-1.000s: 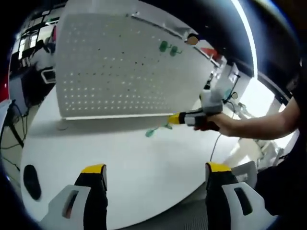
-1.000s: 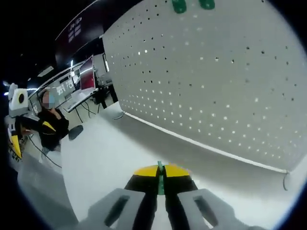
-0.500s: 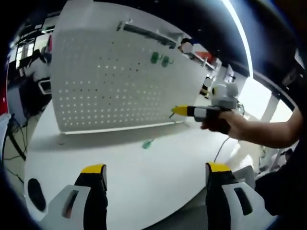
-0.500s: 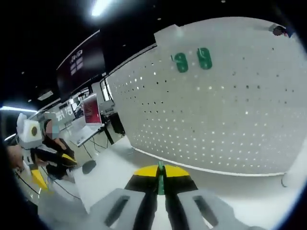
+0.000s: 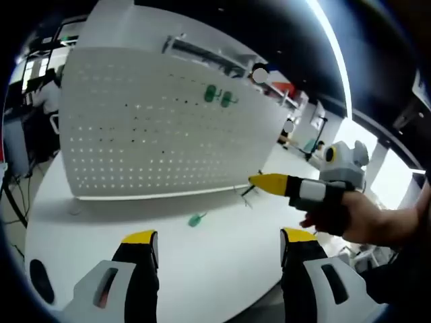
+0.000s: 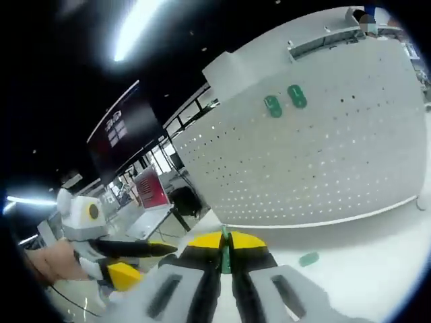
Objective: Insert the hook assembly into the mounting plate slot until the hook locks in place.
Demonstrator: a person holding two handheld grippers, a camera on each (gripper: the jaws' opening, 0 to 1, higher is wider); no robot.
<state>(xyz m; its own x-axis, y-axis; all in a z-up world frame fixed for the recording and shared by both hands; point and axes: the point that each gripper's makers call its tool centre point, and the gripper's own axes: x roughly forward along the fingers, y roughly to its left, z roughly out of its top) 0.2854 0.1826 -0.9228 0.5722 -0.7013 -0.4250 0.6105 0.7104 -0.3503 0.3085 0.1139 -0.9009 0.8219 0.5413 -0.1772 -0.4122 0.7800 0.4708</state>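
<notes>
A white pegboard plate (image 5: pixel 148 128) stands upright on the white table (image 5: pixel 202 269). Two green hooks (image 5: pixel 218 96) hang high on it. Another green hook (image 5: pixel 196 219) lies on the table before the board. My right gripper (image 5: pixel 259 180) comes in from the right, held by a hand, short of the board's lower right. In the right gripper view it (image 6: pixel 225 243) is shut on a thin green hook assembly (image 6: pixel 225 237), facing the pegboard plate (image 6: pixel 323 155), the hung green hooks (image 6: pixel 283 101) and the loose hook (image 6: pixel 309 258). My left gripper (image 5: pixel 219 243) is open over the table's near edge.
Desks, monitors and a person fill the room to the left of the board (image 6: pixel 145 195). A dark round object (image 5: pixel 38 280) lies at the table's left edge. The left gripper (image 6: pixel 138 261) and a hand (image 6: pixel 50 259) sit low at the left of the right gripper view.
My right gripper has drawn back from the board with the hook assembly still in it, so more of the board and the loose hook now show. The left gripper stays open.
</notes>
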